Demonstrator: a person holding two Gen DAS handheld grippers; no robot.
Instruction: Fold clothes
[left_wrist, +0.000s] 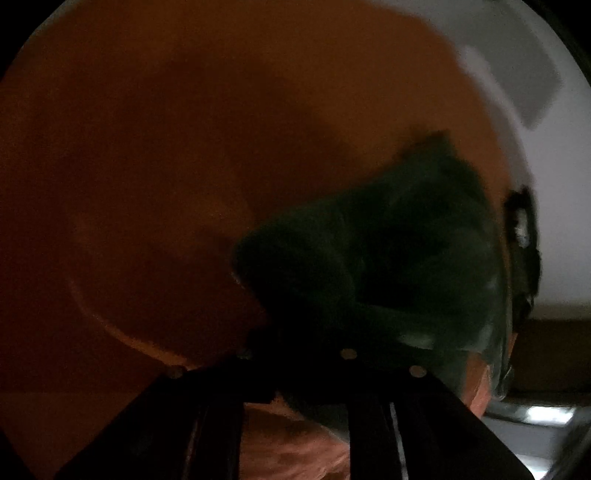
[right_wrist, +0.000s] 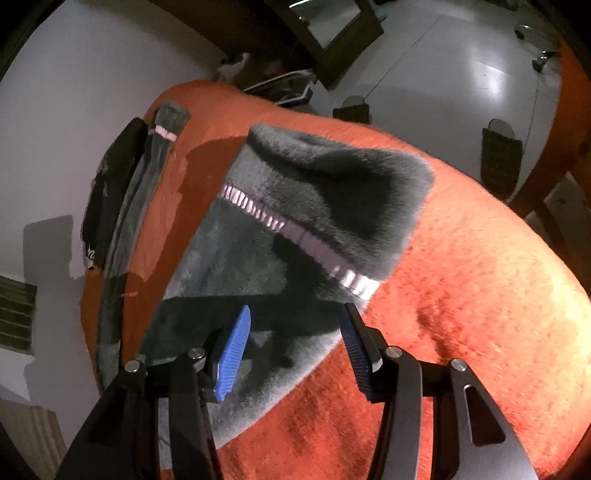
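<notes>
Left wrist view, dim and blurred: left gripper (left_wrist: 295, 354) pitches steeply down over the orange bedspread (left_wrist: 166, 166). A dark cloth (left_wrist: 376, 258) bunches right at its fingertips; whether the jaws pinch it cannot be told in the gloom.

Right wrist view: a folded grey garment (right_wrist: 140, 206) lies along the bedspread's far left edge. The grey fleece towel (right_wrist: 314, 206) with a pink stripe lies mid-bed, upper end folded over. Right gripper (right_wrist: 295, 332) angles down above its near edge, blue pads (right_wrist: 234, 350) apart, gripping nothing.
</notes>
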